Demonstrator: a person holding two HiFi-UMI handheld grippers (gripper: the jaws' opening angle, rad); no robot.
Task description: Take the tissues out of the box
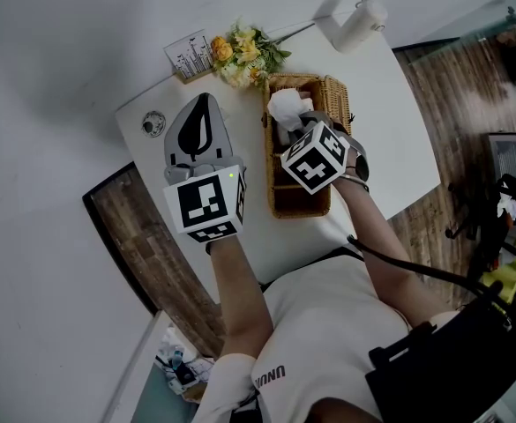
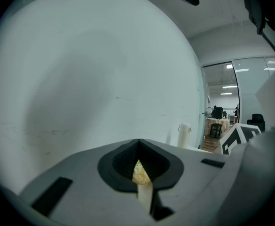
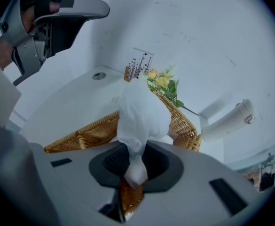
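A crumpled white paper tissue stands up out of the far end of a rectangular woven wicker tissue box. Its lower tail is drawn down to a thin twist. The right gripper has that twist pinched between its narrow-set black pads, and the loose upper part billows just above the jaws. The right hand reaches in from the near right, forearm over the table's edge. Its gripper is tipped steeply down over the box, with the marker cube facing up.

The left gripper hangs just to the left of the box, clear of it. It is held out on a straight forearm, close to level, and points at the far wall. Its jaws are drawn together with nothing between them, leaving only a thin slit.

The box lies lengthwise on a white rectangular table. Just beyond its far end is a bunch of yellow flowers with green leaves. Beside them is a white card with black marks. A small round disc lies near the table's left corner. A white cylindrical lamp head hangs over the far right corner.
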